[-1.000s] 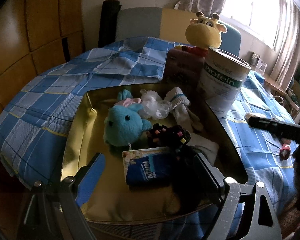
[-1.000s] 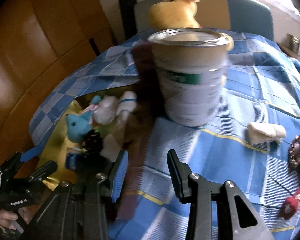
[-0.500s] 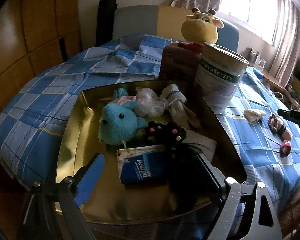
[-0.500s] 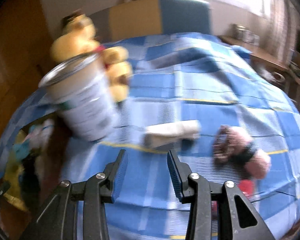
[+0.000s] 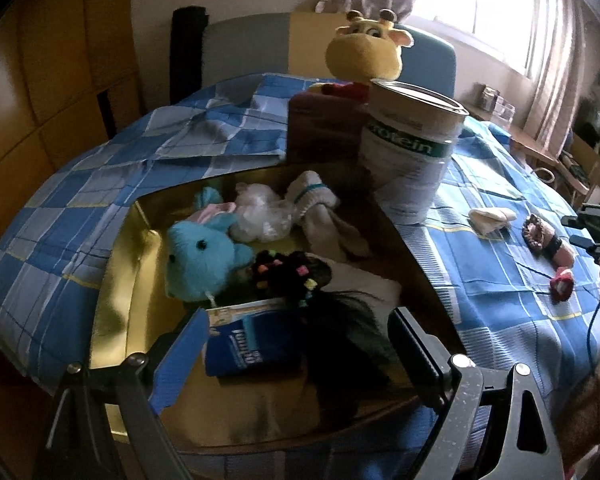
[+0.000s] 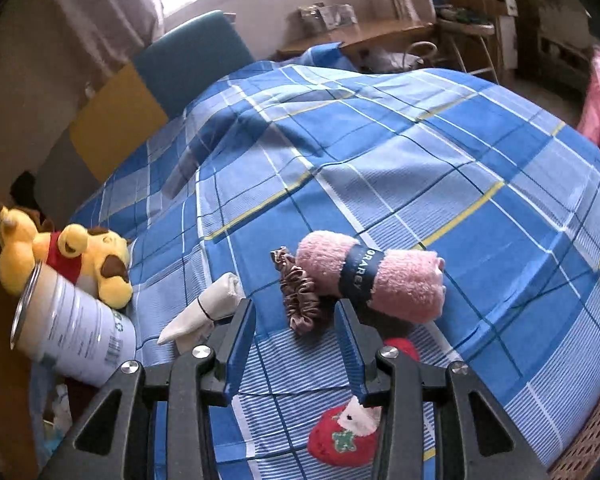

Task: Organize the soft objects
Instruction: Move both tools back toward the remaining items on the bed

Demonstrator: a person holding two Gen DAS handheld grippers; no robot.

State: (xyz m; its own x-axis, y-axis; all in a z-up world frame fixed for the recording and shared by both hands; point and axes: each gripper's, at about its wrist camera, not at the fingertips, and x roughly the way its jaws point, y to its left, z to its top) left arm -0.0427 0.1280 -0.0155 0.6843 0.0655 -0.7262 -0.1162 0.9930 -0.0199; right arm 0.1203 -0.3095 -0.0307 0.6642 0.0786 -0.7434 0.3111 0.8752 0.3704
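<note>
Fetching the next soft thing to put in the gold tray (image 5: 112, 264). Already lying in the tray: a blue plush (image 5: 202, 258), a white sock (image 5: 320, 216), a crinkly plastic bag (image 5: 262, 216), a black fuzzy thing with bright beads (image 5: 288, 276) and a blue tissue pack (image 5: 244, 346).

Still out on the checked blue cloth (image 6: 400, 152), well apart from the tray, past the big tin (image 5: 412, 152) standing just beside it: a folded cream cloth (image 6: 208, 312), a brown scrunchie (image 6: 300, 300), a pink rolled towel (image 6: 380, 280) with a dark band, and a red strawberry toy (image 6: 344, 436). Also a yellow giraffe plush (image 6: 64, 256), sitting just behind the tin.

Right gripper (image 6: 296, 344) hanging over the cloth far from the tray, jaws partly apart, nothing between them. Pointing at the brown scrunchie, which touches the pink towel. Left gripper (image 5: 296, 360) waiting over the near end of the tray, jaws wide, holding nothing.

Next, probably: go lower and forward, put one jaw on each side of the scrunchie or the towel, squeeze softly, lift, then carry it back past the tin to the tray. Needs care not to grab both things at once, since they touch. Needs care too not to bump the tin on the way.
</note>
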